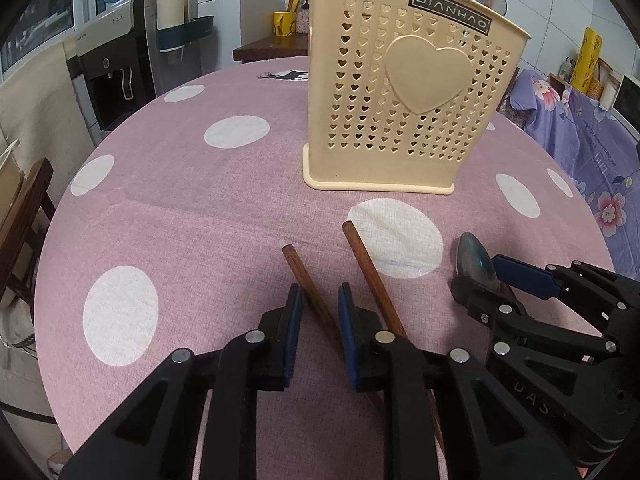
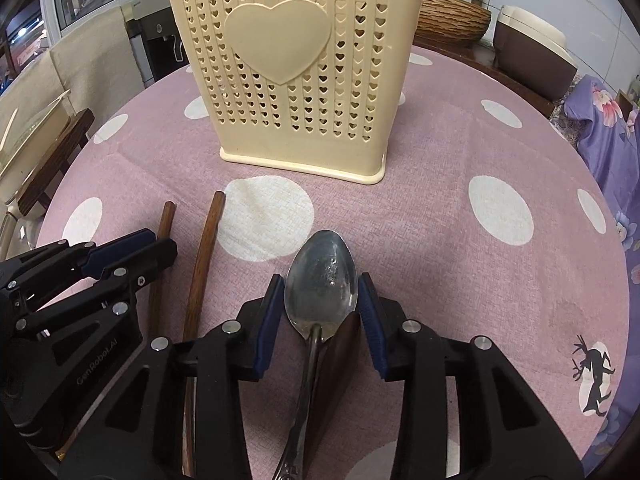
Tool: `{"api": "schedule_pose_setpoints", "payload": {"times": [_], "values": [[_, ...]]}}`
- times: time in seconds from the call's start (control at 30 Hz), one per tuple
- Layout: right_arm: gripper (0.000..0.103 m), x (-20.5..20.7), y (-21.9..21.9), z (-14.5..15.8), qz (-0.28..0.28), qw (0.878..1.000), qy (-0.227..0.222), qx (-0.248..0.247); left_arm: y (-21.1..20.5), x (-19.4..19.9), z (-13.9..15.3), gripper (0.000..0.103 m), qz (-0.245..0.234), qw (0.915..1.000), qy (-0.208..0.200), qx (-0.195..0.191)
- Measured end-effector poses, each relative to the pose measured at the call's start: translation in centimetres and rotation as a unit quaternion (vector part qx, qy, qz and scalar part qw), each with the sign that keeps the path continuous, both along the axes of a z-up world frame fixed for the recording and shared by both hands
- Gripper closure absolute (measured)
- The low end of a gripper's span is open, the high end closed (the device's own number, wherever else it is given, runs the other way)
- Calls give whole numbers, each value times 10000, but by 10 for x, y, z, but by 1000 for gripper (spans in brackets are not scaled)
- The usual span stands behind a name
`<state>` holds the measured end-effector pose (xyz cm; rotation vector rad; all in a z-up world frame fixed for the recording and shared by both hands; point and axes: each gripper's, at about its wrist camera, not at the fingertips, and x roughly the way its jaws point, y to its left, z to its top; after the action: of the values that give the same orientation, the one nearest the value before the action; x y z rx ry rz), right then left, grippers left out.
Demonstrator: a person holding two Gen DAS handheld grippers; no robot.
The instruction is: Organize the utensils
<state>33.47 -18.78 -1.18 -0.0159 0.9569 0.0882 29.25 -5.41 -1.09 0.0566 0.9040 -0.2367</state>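
A cream perforated utensil holder (image 1: 400,80) (image 2: 296,60) with a raised heart stands upright on the pink dotted tablecloth (image 1: 180,200). Two brown wooden chopsticks lie in front of it. One chopstick (image 1: 298,268) (image 2: 166,220) runs between the pads of my left gripper (image 1: 318,292) (image 2: 160,248), with small gaps at both sides. The other chopstick (image 1: 368,264) (image 2: 210,232) lies just right of that gripper. My right gripper (image 2: 320,278) (image 1: 476,276) has its pads against both edges of a metal spoon's bowl (image 2: 320,256) (image 1: 474,258). A dark brown flat piece (image 2: 340,356) lies under the spoon's neck.
A water dispenser (image 1: 116,60) and a wooden chair (image 1: 24,216) stand off the table's left edge. Floral purple fabric (image 1: 592,140) lies to the right. Behind the holder are a woven basket (image 2: 452,16) and a rice cooker (image 2: 532,40).
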Motion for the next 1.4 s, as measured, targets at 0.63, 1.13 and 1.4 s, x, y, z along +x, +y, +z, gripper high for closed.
{"api": "schedule_pose_setpoints", "payload": {"times": [0.63,1.13,1.4], "values": [[65,-6,-24,26,-102,9958,-514,755,8,-3,24,94,40,9980,-299,-560],[65,-35,-35,83,-112,9867,-1339,917,10,-10,74,102,-30,9937,-964,-577],[65,-37,-37,74,-171,9879,-1294,840,4,-12,28,78,15,9988,-319,-371]]}}
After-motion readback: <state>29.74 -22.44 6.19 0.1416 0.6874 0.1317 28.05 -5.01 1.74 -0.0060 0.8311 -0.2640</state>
